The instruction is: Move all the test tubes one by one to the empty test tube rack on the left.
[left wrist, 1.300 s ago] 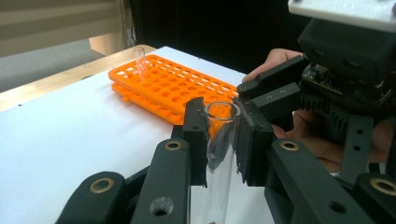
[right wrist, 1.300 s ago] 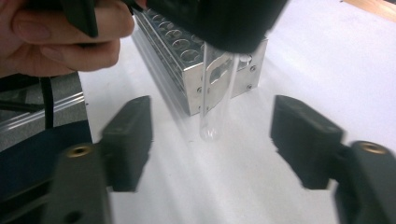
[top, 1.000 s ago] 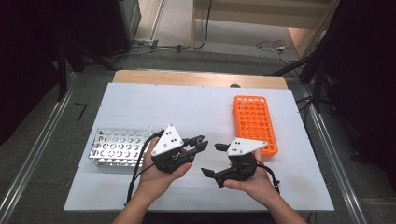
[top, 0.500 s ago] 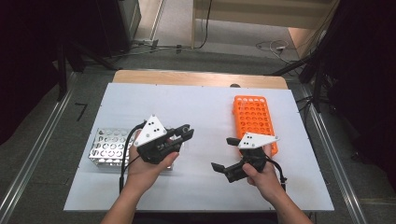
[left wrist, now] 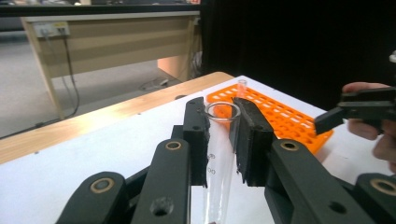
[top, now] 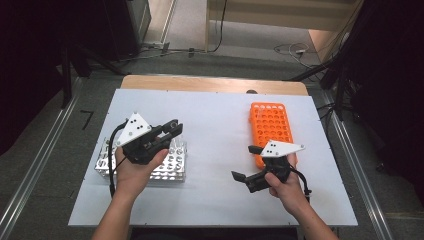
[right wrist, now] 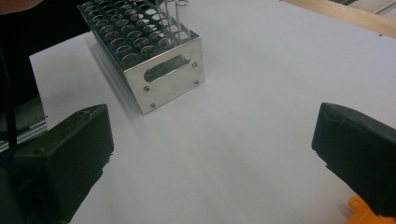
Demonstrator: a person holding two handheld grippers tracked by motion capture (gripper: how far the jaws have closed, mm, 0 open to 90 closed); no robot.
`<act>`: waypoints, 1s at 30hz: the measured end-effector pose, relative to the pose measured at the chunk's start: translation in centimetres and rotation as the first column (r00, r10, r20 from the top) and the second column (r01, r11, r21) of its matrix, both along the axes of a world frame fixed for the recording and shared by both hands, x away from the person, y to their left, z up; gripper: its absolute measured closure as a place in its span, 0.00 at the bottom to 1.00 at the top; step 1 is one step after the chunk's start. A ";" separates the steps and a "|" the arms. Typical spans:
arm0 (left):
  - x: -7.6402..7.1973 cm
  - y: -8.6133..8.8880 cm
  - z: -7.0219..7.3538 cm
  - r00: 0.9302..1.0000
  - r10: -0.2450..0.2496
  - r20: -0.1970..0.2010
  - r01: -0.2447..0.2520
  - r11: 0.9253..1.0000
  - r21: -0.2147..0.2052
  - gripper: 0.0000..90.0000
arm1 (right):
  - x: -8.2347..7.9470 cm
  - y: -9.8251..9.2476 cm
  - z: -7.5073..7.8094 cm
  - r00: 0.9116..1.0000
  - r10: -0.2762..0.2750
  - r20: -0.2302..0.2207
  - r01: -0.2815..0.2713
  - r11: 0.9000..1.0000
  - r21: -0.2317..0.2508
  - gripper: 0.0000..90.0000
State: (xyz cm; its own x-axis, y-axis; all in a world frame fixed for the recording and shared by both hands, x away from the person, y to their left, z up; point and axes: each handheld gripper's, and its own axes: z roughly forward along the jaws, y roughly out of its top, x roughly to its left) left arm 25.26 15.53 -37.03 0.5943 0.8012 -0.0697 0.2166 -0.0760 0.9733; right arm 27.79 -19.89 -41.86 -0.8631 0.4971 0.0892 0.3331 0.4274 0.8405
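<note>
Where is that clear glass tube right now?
The glass tube is clamped between the left gripper's jaws, at the left of the high view above the metal rack, with the orange rack across the table.

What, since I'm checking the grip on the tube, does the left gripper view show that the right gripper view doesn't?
Left gripper view: the left gripper shut on a glass tube, another tube standing in the orange rack, and the right gripper farther off. Right gripper view: the metal rack holding clear tubes; the right gripper's jaws stand wide apart, have just been opening, nothing between them. Both: the white table and the orange rack, just a corner in the right gripper view.
</note>
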 end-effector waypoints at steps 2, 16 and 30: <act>0.1 0.5 0.0 1.000 0.017 0.001 -0.017 1.000 0.000 0.85 | 0.0 -0.1 0.0 1.000 -0.005 -0.001 0.005 1.000 -0.001 0.00; 0.8 4.0 -0.9 0.989 0.145 -0.009 -0.145 0.989 -0.012 0.85 | 0.1 -0.5 0.1 1.000 -0.016 0.004 0.016 1.000 -0.003 0.00; 2.1 4.8 -3.7 0.975 0.220 -0.043 -0.220 0.976 0.002 0.85 | 0.1 -0.7 0.1 1.000 -0.019 0.004 0.019 1.000 -0.004 0.00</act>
State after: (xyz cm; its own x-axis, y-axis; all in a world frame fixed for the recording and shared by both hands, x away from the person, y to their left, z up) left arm 27.36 20.36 -40.72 0.4002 0.9116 -0.0939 0.2690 -0.0189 0.9629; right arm 27.86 -20.59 -41.77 -0.8538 0.5137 0.0843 0.3382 0.4242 0.8400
